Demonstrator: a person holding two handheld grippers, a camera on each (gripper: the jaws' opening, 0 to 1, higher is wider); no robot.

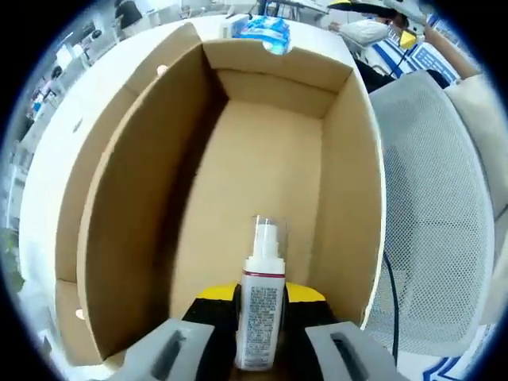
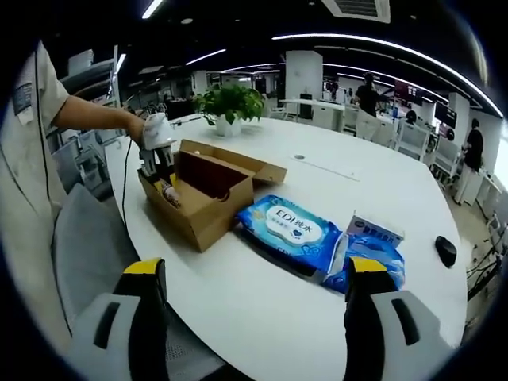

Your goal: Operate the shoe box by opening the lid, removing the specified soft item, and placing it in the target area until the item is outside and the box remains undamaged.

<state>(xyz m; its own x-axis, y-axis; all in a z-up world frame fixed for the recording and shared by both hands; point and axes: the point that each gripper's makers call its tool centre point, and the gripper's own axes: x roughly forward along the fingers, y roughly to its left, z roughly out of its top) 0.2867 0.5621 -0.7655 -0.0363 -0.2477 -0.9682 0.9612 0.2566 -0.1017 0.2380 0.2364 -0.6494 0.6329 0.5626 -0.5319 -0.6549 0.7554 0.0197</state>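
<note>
The open cardboard shoe box (image 1: 262,159) lies under my left gripper (image 1: 258,333), which is shut on a white spray bottle (image 1: 260,305) with a clear cap, held upright just inside the box's near end. The rest of the box floor is bare. From the right gripper view the same box (image 2: 208,208) sits on the white table's left side with its lid (image 2: 238,163) folded back, and a person's hand holds the left gripper (image 2: 157,163) at its near end. My right gripper (image 2: 254,313) is open over the table edge, nothing between its yellow-tipped fingers (image 2: 147,298).
A blue wet-wipes pack (image 2: 290,228) lies right of the box, with another blue pack (image 2: 373,266) and a small tissue box (image 2: 375,230) beyond it. A potted plant (image 2: 230,103) stands behind, a black mouse (image 2: 446,251) far right. A mesh chair (image 1: 432,238) stands beside the table.
</note>
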